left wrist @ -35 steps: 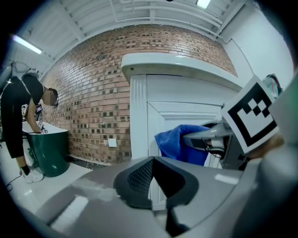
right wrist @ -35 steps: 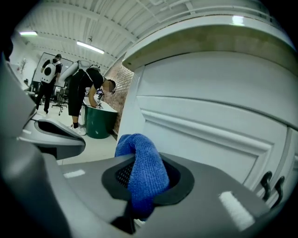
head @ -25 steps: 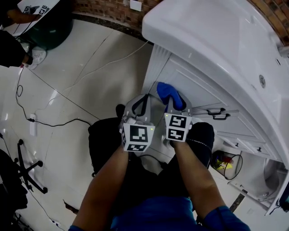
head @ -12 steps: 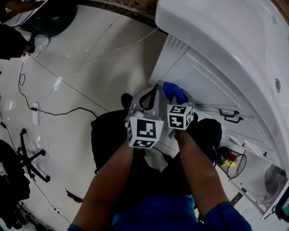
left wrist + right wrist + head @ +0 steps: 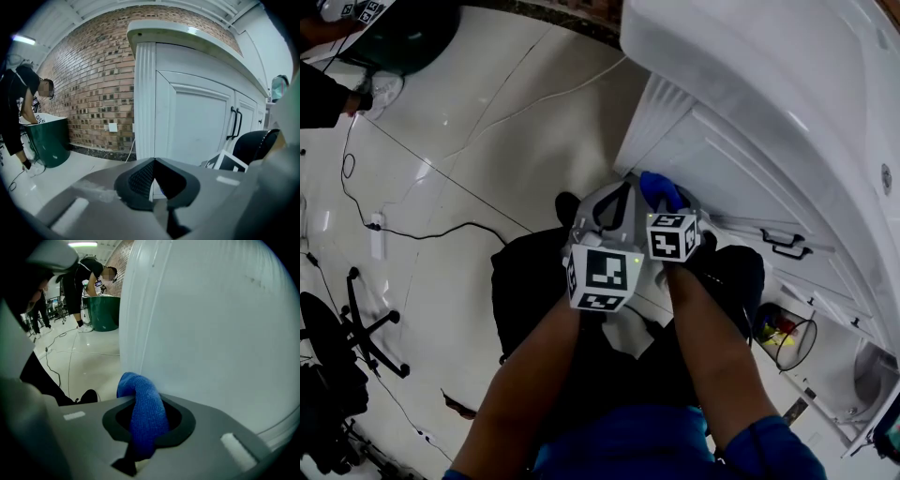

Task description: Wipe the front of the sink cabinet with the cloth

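- A dark green round tub [image 5: 394,47] is standing at the far left on the glossy white tiled floor [image 5: 487,141], and a person in dark clothes [image 5: 16,112] is bending over it.
- A thin black cable [image 5: 422,232] is trailing across that floor, and a black star-shaped chair base [image 5: 356,328] is sitting near the left edge.
- The left gripper [image 5: 614,202] is pointing towards the cabinet's fluted corner post [image 5: 144,98]. Its jaws are resting together with only a thin slit between them, gripping nothing.
- Just beside it, the right gripper [image 5: 667,208] is clamping a blue fuzzy cloth [image 5: 659,190], which is bulging up and out from between the jaws.
- The cloth is sitting right up against the left door of the white panelled sink cabinet [image 5: 722,169]. Whether it is actually touching the door is not clear.
- A white sink counter [image 5: 750,66] is overhanging the cabinet front.
- Two black bar handles [image 5: 783,239] are showing further right, where the doors meet.
- A black wire basket [image 5: 783,342] with colourful contents is standing on the floor at the lower right.
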The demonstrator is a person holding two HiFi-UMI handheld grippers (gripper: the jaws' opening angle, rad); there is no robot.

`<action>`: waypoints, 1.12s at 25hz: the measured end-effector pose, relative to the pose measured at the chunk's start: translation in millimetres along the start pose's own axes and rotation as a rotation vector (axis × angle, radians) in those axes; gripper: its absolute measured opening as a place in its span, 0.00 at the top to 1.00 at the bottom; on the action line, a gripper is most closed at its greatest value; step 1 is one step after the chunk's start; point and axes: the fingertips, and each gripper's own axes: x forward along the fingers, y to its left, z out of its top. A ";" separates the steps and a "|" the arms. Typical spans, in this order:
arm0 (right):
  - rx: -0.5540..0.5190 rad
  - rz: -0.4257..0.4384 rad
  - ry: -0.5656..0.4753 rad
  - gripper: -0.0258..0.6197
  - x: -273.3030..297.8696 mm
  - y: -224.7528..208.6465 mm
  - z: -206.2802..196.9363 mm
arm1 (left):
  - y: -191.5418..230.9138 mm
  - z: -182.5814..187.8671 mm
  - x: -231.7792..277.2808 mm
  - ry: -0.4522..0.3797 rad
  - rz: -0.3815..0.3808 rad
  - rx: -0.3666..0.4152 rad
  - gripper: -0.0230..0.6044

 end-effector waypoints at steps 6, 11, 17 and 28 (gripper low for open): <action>0.040 0.016 -0.104 0.87 -44.1 -2.5 17.3 | -13.3 9.2 0.5 -0.029 -0.023 0.012 0.95; 0.016 0.031 -0.269 0.87 -107.0 -3.5 38.8 | -29.8 19.6 -4.4 -0.063 -0.052 0.019 0.95; 0.070 -0.033 -0.467 0.87 -190.1 -33.0 57.5 | -66.8 41.9 -16.7 -0.147 -0.106 0.093 0.95; 0.152 -0.172 -0.768 0.87 -295.2 -98.0 127.0 | -79.7 145.1 -54.6 -0.397 -0.094 0.148 0.95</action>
